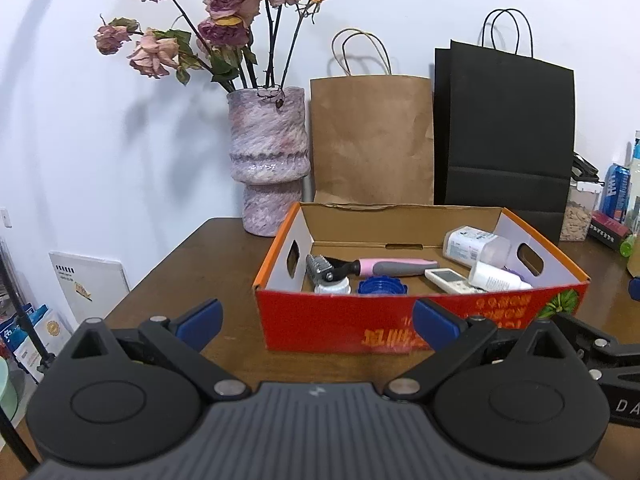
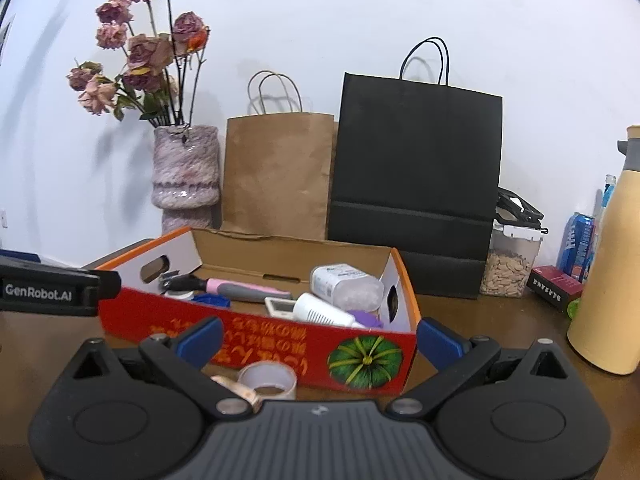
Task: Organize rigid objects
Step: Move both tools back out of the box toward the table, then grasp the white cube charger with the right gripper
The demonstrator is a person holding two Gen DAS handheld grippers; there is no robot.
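Note:
A red and orange cardboard box (image 1: 332,320) stands on the brown table (image 1: 188,276); it also shows in the right wrist view (image 2: 264,336). Inside lie a pink-handled pet comb (image 1: 384,267), a white remote (image 1: 452,280), a blue lid (image 1: 382,286), a white cap (image 1: 332,289) and two white bottles (image 1: 476,245) (image 1: 498,278). A clear tape roll (image 2: 267,380) lies on the table in front of the box, just ahead of my right gripper (image 2: 318,340). My left gripper (image 1: 316,324) is open and empty before the box. My right gripper is open and empty.
A pink vase (image 1: 267,164) of dried roses, a brown paper bag (image 1: 372,140) and a black paper bag (image 1: 504,136) stand behind the box. To the right are a jar of seeds (image 2: 508,264), a blue can (image 2: 576,240), a dark red box (image 2: 554,286) and a tall beige bottle (image 2: 612,264).

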